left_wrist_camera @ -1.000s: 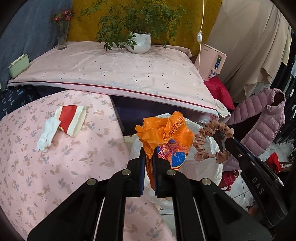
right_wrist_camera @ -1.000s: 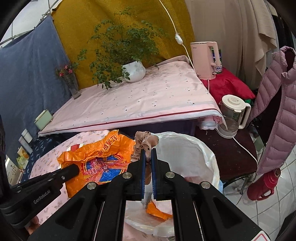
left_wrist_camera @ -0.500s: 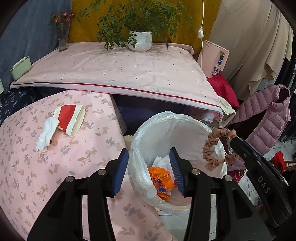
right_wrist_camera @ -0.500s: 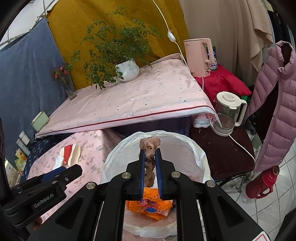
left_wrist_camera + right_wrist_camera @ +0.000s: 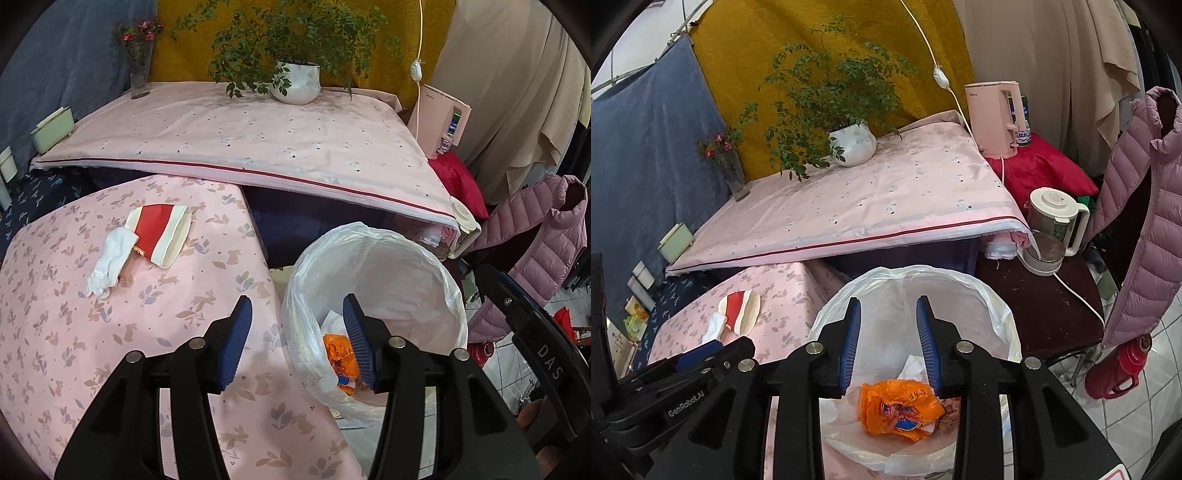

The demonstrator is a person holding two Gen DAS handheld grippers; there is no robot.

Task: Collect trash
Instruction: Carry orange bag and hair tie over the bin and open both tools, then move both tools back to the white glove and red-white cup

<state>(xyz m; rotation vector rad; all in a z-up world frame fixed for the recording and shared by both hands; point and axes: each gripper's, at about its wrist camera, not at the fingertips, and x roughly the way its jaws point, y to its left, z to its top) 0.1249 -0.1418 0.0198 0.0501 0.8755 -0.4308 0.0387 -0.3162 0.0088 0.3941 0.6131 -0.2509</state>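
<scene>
Over the bin bag (image 5: 993, 295) my right claw (image 5: 888, 345) and left claw (image 5: 297, 341) are both opening with nothing inside; the orange wrapper (image 5: 899, 408) lies in the bag.

A pale pink cloth printed with small leaves and rabbits (image 5: 110, 332) is seen at the lower left of the left wrist view, and on it a cup banded in red and cream (image 5: 162, 230) beside a white crumpled tissue (image 5: 109, 262). The translucent white bin liner (image 5: 997, 314) at the lower centre of the right wrist view is shown holding an orange wrapper with blue print (image 5: 899, 408). Both black tools, left (image 5: 297, 332) and right (image 5: 888, 338), are fitted with blue ribbed pads.
</scene>
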